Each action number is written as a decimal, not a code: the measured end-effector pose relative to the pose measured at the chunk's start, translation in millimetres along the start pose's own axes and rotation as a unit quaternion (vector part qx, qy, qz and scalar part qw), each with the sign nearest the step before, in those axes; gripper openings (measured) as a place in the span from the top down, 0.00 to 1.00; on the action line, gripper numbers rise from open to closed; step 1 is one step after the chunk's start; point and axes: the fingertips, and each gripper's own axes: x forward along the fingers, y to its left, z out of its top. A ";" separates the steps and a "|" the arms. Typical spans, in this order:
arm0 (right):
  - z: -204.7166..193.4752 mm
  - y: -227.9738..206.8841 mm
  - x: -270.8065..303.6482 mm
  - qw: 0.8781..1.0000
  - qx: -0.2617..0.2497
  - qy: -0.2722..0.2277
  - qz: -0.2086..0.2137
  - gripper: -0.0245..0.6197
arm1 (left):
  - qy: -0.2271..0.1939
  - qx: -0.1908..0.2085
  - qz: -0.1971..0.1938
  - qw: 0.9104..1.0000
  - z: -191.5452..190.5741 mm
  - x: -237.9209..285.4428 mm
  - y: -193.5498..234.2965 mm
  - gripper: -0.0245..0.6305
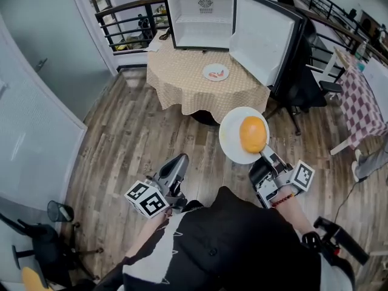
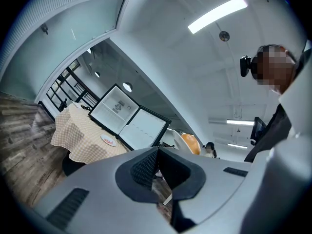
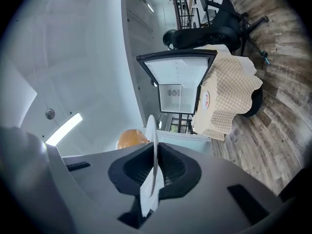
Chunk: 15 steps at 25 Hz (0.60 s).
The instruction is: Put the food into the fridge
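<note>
My right gripper is shut on the near rim of a white plate that carries a round orange piece of food, held over the wooden floor. In the right gripper view the plate's edge stands pinched between the jaws, with the orange food to its left. My left gripper is shut and holds nothing; its pads meet. Ahead, a small fridge stands open on a round table with a checked cloth. A second plate of food lies on that table.
The fridge door swings out to the right. A black office chair stands right of the table, and a purple-checked table is further right. A railing runs behind. A glass wall lines the left; black equipment sits bottom left.
</note>
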 end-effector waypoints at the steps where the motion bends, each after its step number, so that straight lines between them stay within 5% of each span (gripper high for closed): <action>1: 0.9 -4.0 4.9 1.000 0.001 -0.003 -0.003 0.91 | 0.003 -0.001 0.001 1.000 1.9 2.1 5.9 0.94; 15: -11.1 -52.4 137.4 0.996 0.014 -0.079 -0.039 0.91 | 0.061 0.003 -0.066 0.996 94.5 59.9 137.3 0.94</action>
